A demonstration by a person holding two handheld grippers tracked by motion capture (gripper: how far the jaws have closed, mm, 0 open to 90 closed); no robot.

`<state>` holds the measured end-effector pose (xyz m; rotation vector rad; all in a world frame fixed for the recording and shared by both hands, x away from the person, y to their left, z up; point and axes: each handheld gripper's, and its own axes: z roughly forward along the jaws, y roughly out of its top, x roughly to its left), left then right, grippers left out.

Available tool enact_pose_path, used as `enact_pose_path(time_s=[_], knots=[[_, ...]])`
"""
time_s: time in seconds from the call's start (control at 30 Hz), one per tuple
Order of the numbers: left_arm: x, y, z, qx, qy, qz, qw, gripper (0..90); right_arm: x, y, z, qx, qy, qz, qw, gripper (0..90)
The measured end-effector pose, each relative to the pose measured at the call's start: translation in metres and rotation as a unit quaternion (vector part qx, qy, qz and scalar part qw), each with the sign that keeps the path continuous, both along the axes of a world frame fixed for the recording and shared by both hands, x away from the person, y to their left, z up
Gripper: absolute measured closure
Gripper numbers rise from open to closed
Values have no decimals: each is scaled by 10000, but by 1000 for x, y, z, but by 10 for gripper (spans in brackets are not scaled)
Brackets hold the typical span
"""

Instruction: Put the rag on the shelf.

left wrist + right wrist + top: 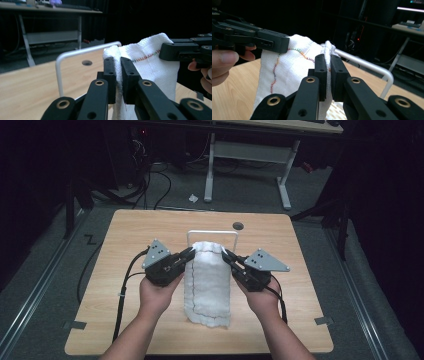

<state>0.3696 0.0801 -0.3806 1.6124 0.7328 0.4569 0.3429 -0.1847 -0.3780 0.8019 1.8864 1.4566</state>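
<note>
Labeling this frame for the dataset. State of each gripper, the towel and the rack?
left gripper: shut on the towel's upper left corner.
right gripper: shut on the towel's upper right corner.
white towel: held up by its top edge, lower end lying on the table.
white bar rack: upright just behind the towel, bare.
</note>
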Motion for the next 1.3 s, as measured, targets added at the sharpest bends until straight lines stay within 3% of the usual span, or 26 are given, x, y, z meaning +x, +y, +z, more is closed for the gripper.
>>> enact_pose_path(time_s=[0.23,0.43,0.7,0.8,1.03,1.3], knots=[[6,1,28,-10,-324,44,9995,840,3,-2,26,108,-293,-52,9995,856],[10,2,46,48,-512,88,9986,840,7,-4,39,150,-392,-79,9991,856],[27,2,56,-23,-443,149,9989,841,16,-4,56,211,-391,-54,9990,857],[36,0,63,-59,-447,160,9989,841,31,-6,66,231,-326,-136,9991,856],[62,-13,81,77,-541,219,9983,842,60,-15,79,410,-256,-347,9982,856],[88,-28,90,316,-522,355,9975,842,84,-24,82,647,-123,-495,9966,856]])
